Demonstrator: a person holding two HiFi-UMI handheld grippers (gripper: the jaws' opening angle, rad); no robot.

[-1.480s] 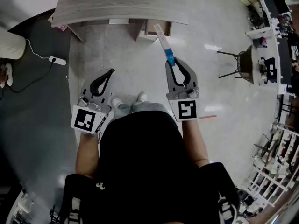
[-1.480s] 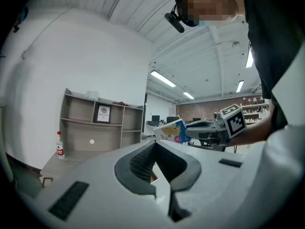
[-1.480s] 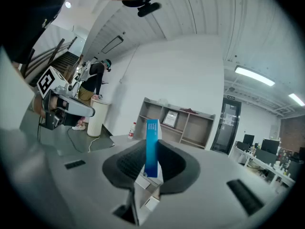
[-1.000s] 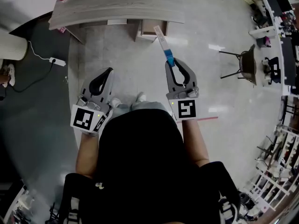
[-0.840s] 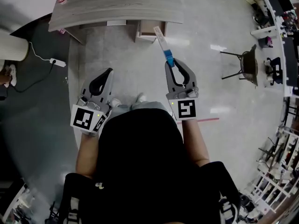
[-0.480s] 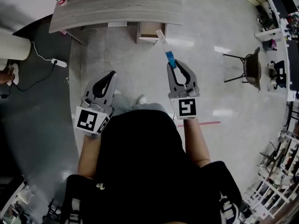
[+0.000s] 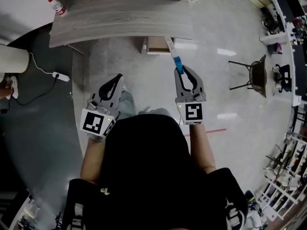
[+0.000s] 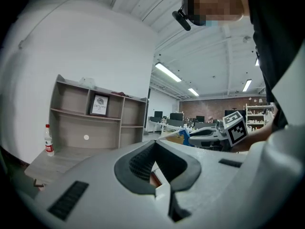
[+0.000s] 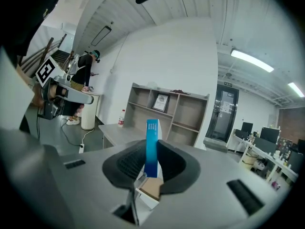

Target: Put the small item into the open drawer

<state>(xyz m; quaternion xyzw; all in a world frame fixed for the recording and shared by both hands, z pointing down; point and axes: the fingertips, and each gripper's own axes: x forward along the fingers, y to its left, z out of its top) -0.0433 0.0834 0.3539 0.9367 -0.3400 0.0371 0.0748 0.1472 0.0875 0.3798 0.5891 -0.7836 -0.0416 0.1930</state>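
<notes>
My right gripper (image 7: pixel 181 69) is shut on a slim box (image 7: pixel 173 52), blue at the held end and white beyond. The box points toward the open drawer (image 7: pixel 155 45) under the grey wooden desk (image 7: pixel 115 18), and its white tip overlaps the drawer's right edge in the head view. In the right gripper view the box (image 9: pixel 152 147) stands on edge between the pads of that gripper (image 9: pixel 151 149), with the drawer (image 9: pixel 151 189) showing low behind it. My left gripper (image 7: pixel 116 77) hangs to the left, shut and empty; in its own view the left gripper (image 8: pixel 155 142) has its tips together.
A water bottle (image 7: pixel 55 5) stands at the desk's left end. A shelf unit (image 9: pixel 167 113) rises behind the desk. On the floor lie a power strip (image 7: pixel 60 75) with its cable and a white bin (image 7: pixel 12 59) at left; a chair (image 7: pixel 254 71) stands at right.
The desk and drawer have come closer as the person stepped forward. Both grippers moved ahead with the person, and the box's tip now reaches the drawer. The grip on the box is unchanged.
</notes>
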